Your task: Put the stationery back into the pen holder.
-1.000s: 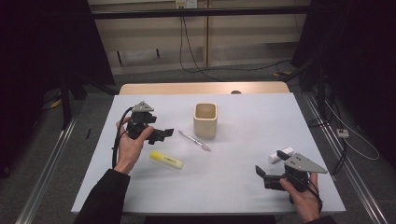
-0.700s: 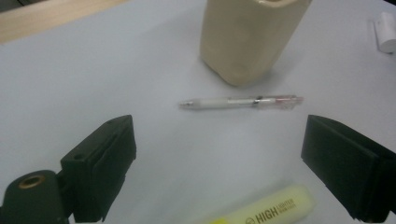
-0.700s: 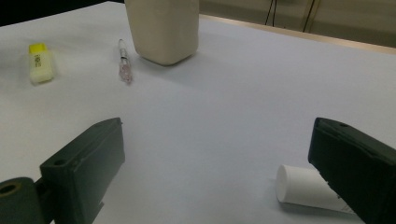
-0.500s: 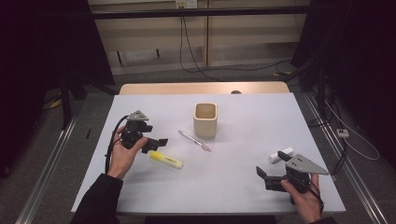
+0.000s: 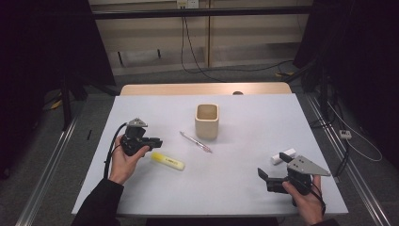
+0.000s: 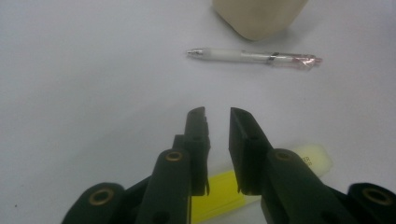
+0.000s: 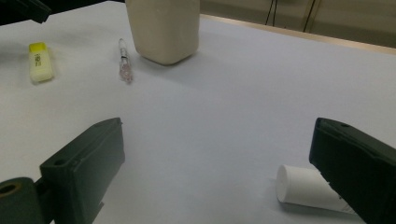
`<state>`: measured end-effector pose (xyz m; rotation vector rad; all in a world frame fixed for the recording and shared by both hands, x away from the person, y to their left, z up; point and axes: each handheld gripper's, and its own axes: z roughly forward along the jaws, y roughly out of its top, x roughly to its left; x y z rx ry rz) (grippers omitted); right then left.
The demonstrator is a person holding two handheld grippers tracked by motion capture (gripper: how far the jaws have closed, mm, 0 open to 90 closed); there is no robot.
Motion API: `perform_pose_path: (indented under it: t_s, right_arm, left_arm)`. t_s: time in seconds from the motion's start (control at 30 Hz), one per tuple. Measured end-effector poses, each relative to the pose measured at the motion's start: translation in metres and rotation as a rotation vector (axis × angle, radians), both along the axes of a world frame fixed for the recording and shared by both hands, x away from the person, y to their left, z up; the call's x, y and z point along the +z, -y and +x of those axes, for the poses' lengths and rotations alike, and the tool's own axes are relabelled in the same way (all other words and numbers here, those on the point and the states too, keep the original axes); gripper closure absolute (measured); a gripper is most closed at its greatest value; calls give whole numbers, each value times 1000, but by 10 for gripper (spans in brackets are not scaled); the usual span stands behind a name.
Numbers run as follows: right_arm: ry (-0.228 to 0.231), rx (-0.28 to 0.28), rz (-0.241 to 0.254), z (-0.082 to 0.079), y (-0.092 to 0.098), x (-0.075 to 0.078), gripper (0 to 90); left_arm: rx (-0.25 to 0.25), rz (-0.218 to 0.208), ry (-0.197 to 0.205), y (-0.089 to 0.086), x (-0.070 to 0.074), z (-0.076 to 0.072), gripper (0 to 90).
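Yellow plastic highlighter [image 5: 168,161] lies flat on your white tabletop [image 5: 244,188], just beneath your left tongs [image 6: 218,122], whose jaws have just been closing to a narrow gap with nothing visibly between them. Right tongs [image 7: 215,154] stand wide apart beside a white cylinder [image 7: 303,190]; open tabletop lies between.

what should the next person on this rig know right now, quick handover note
Left hand-held gripper: jaws have just been closing over the yellow highlighter, which lies between them on the table; a real grip can't be told.
Right hand-held gripper: open, beside the white cylinder.
Pen lies by the beige cup.
Done: nothing lifted or in the cup.
Left: probably secure the highlighter and move it.
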<state>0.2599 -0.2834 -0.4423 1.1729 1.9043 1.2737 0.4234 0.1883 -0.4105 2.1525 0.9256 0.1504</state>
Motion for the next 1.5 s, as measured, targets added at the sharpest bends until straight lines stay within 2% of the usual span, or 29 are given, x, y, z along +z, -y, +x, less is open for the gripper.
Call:
perform_pose_path:
  t_s: [0.1,0.3,0.37,0.47,0.6,0.7,0.8,0.9,1.03,1.17,1.27,1.5]
  right_arm:
    - [-1,0,0,0,0,0,34]
    - [-3,0,-1,0,0,0,34]
    - [-2,1,-2,0,0,0,34]
    - [-1,0,-2,0,0,0,33]
    - [-4,1,-4,1,-1,-1,34]
    - [-4,2,-5,0,-1,0,34]
    - [-8,-1,-3,1,0,-1,33]
    - [-5,2,-3,0,0,-1,33]
    - [-10,8,-4,1,-1,-1,34]
    - [-11,8,-4,2,-1,-1,33]
    - [-11,7,-4,2,-1,-1,33]
    - [-10,8,-4,1,-1,-1,33]
  left_arm:
    - [-3,5,-7,0,-3,1,900]
    - [-14,83,-39,5,-16,5,900]
    - [-21,121,-27,7,-19,5,900]
    - [-21,154,-21,11,-23,5,900]
    - [-13,172,-33,16,-32,14,900]
    - [-26,193,-31,17,-31,13,900]
    - [-45,189,-42,14,-31,11,900]
    - [-60,219,-44,14,-29,8,900]
    - [-70,229,-57,11,-27,2,900]
    - [-82,217,-72,7,-27,-3,900]
    - [-119,221,-68,3,-27,-9,900]
    - [-140,212,-67,-3,-26,-22,900]
